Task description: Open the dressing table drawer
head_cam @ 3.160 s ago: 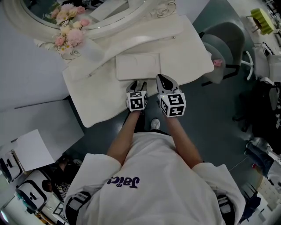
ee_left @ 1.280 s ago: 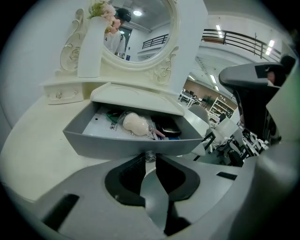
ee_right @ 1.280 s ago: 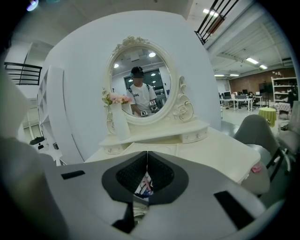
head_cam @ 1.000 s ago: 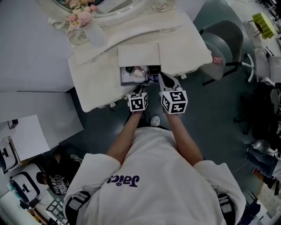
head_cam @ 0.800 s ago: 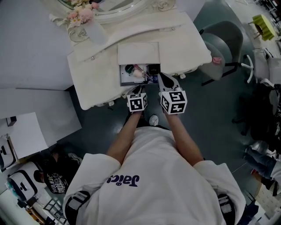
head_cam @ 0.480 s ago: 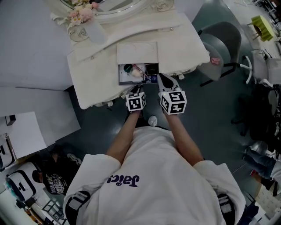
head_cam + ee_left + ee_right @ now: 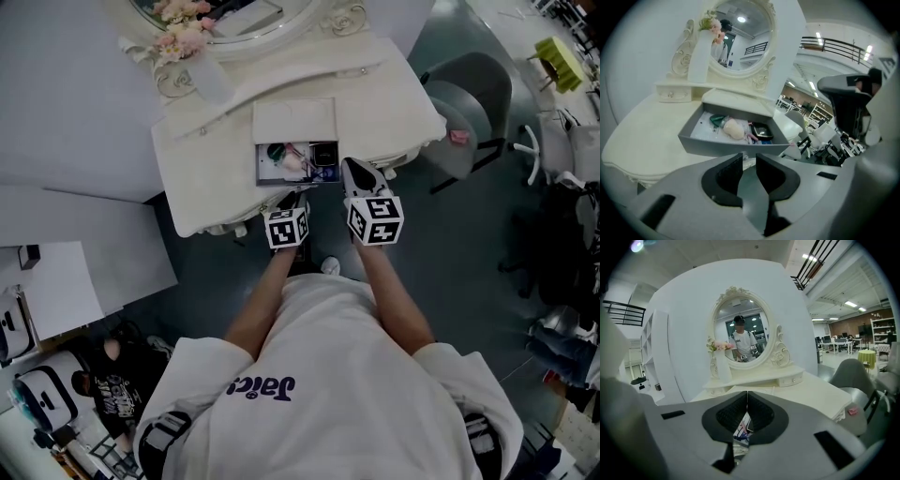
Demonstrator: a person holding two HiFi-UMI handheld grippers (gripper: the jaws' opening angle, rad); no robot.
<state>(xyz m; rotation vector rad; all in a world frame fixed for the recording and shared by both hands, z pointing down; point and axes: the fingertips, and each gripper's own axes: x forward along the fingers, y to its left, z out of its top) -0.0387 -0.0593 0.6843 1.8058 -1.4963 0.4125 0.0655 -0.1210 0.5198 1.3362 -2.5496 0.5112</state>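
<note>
The cream dressing table (image 7: 216,178) has its middle drawer (image 7: 260,165) pulled out, showing a green item, a pale round sponge (image 7: 733,129), a black compact and small pink things. My left gripper (image 7: 292,197) is at the drawer's front wall (image 7: 717,144). Its jaws stand a narrow gap apart around a small pale handle (image 7: 748,162), mostly hidden between the tips. My right gripper (image 7: 351,169) hovers over the table's front edge just right of the drawer. In the right gripper view its fingertips (image 7: 747,394) meet with nothing between them.
An oval mirror (image 7: 740,37) and a vase of pink flowers (image 7: 187,28) stand at the back of the table. A grey chair (image 7: 469,103) sits to the right. White boards (image 7: 75,244) and bags (image 7: 56,403) lie on the floor at left.
The drawer was shut in the earliest frame and stands pulled out now. Over the last second both grippers drew back slightly toward me, the left staying at the drawer front.
</note>
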